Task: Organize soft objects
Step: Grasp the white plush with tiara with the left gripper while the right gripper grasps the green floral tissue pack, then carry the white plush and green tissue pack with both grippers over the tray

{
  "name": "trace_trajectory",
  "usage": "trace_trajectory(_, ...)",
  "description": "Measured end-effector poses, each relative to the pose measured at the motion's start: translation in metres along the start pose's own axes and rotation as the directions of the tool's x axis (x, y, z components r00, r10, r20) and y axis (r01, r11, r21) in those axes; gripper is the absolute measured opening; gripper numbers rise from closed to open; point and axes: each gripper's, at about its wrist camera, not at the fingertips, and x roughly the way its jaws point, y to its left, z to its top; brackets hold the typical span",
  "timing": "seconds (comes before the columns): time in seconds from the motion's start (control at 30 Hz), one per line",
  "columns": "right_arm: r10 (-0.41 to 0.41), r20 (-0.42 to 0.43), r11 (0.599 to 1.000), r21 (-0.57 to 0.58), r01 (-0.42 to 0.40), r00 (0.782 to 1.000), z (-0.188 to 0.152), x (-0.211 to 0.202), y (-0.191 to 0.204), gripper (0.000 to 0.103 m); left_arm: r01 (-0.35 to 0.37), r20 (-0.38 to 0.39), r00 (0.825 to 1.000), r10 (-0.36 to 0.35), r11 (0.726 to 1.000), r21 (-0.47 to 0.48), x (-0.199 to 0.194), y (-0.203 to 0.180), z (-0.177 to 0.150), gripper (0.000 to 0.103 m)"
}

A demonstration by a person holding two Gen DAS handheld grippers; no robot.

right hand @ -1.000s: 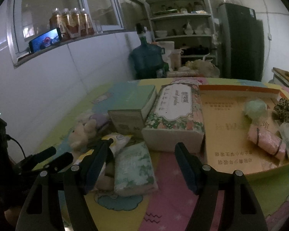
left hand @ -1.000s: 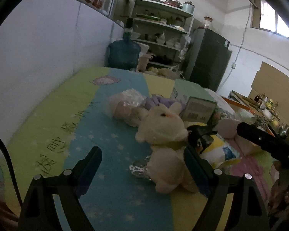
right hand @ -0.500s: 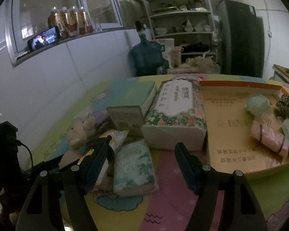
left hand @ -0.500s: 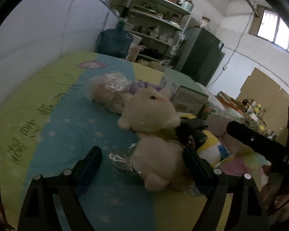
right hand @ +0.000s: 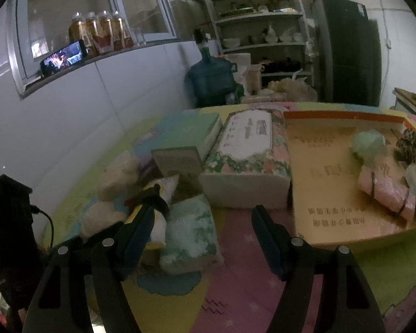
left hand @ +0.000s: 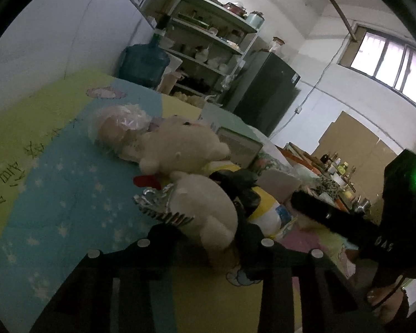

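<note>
Left claw closing around the cream plush bear, fuzzy lower body wedged between the jaws, pads seemingly meeting the pile. Lay on its side on the star-printed, pastel foam-mat surface, round head up toward the wall. Crinkled silver foil and a scrap of red tucked under it. Behind the head, another soft toy in crackly clear plastic wrap. Just right of the bear, a penguin-shaped plush, black above, yellow and white below.

Right claw spread wide, gripping nothing, hovering above a squashy pale-green tissue pack. Beyond, a floral-printed rectangular tissue pack and a mint-green carton side by side. To the right, a shallow cardboard tray holding a pale-green fluffy ball, a pink rolled cloth bound with dark bands, a leopard-print bundle.
</note>
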Motion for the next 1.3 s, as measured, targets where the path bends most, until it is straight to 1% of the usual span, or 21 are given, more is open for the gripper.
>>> trace_trajectory(0.2,-0.003,-0.064,1.0,-0.025,0.002,0.998,-0.014,0.006,-0.004,0.074,-0.037,0.037,0.999,0.036,0.999,0.03,-0.013,-0.002,0.002,0.037)
trace_trajectory(0.4,0.017,-0.112,0.998,-0.064,-0.024,0.994,-0.017,0.018,0.006,0.074,-0.094,0.095,0.991,0.09,0.995,0.04,-0.034,0.001,0.006,0.036)
trace_trajectory(0.57,0.01,-0.147,0.995,-0.099,-0.024,0.989,-0.017,0.034,0.018,0.074,-0.142,0.133,0.982,0.136,0.989,0.037,-0.049,0.011,0.011,0.036)
trace_trajectory(0.67,-0.021,-0.148,0.993,-0.122,0.003,0.989,-0.017,0.04,0.023,0.074,-0.161,0.137,0.978,0.155,0.986,0.038,-0.053,0.013,0.012,0.036)
trace_trajectory(0.87,-0.05,-0.143,0.992,-0.126,0.032,0.988,-0.015,0.047,0.028,0.074,-0.171,0.132,0.978,0.164,0.985,0.04,-0.057,0.018,0.013,0.036)
trace_trajectory(1.03,-0.095,-0.139,0.986,-0.147,0.074,0.986,-0.015,0.051,0.026,0.074,-0.165,0.124,0.98,0.158,0.985,0.043,-0.055,0.019,0.011,0.036)
trace_trajectory(1.13,-0.093,-0.138,0.988,-0.138,0.073,0.986,-0.014,0.052,0.022,0.074,-0.164,0.122,0.98,0.158,0.985,0.046,-0.055,0.018,0.01,0.036)
trace_trajectory(1.23,-0.1,-0.138,0.984,-0.159,0.078,0.985,-0.015,0.051,0.021,0.074,-0.161,0.121,0.981,0.154,0.986,0.049,-0.054,0.017,0.01,0.036)
trace_trajectory(1.27,-0.104,-0.136,0.983,-0.166,0.081,0.985,-0.016,0.05,0.022,0.069,-0.161,0.121,0.981,0.154,0.986,0.051,-0.054,0.016,0.01,0.036)
trace_trajectory(1.3,-0.102,-0.132,0.982,-0.17,0.079,0.986,-0.016,0.049,0.021,0.058,-0.162,0.12,0.981,0.154,0.985,0.054,-0.054,0.016,0.01,0.036)
